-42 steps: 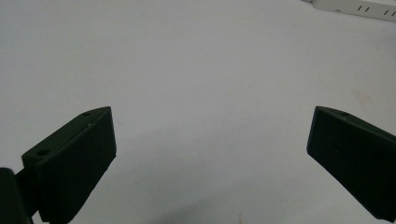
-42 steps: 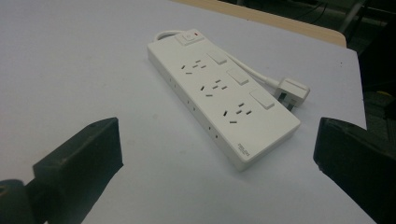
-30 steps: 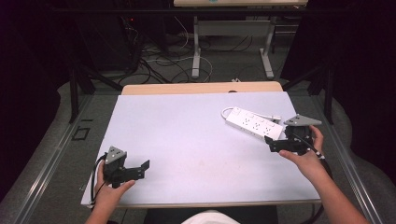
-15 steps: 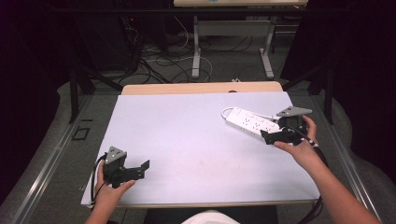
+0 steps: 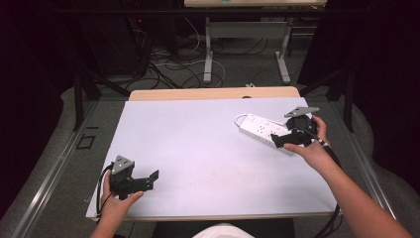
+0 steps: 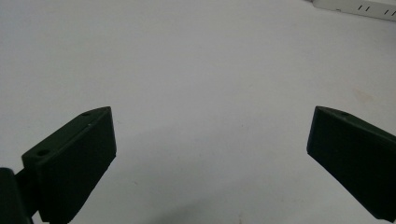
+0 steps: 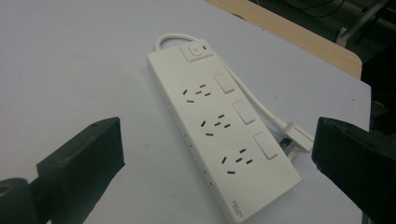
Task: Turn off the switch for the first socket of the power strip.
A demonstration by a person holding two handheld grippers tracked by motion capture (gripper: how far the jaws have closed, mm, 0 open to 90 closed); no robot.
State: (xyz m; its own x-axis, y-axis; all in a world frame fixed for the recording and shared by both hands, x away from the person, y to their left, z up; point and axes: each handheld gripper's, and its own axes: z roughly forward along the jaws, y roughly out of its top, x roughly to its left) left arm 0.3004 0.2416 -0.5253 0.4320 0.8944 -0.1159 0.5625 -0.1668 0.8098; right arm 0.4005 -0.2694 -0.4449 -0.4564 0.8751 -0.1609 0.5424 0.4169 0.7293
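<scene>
your right gripper (image 5: 278, 141) hangs with jaws wide apart over the near end of the power strip (image 7: 219, 126) at the table's (image 5: 198, 148) far right; it looks rigid, smooth plastic, so clamp across its narrow sides. left gripper (image 5: 154, 176) spread wide, idle

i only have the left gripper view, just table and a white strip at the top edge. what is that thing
Observer: A white power strip with three socket groups, each with a rocker switch.
Operator: is its cord plugged in
Observer: No, the plug lies loose on the table beside the strip.
Operator: where's the right gripper
Observer: The right gripper is at the strip's near end, jaws open, not gripping it.
</scene>
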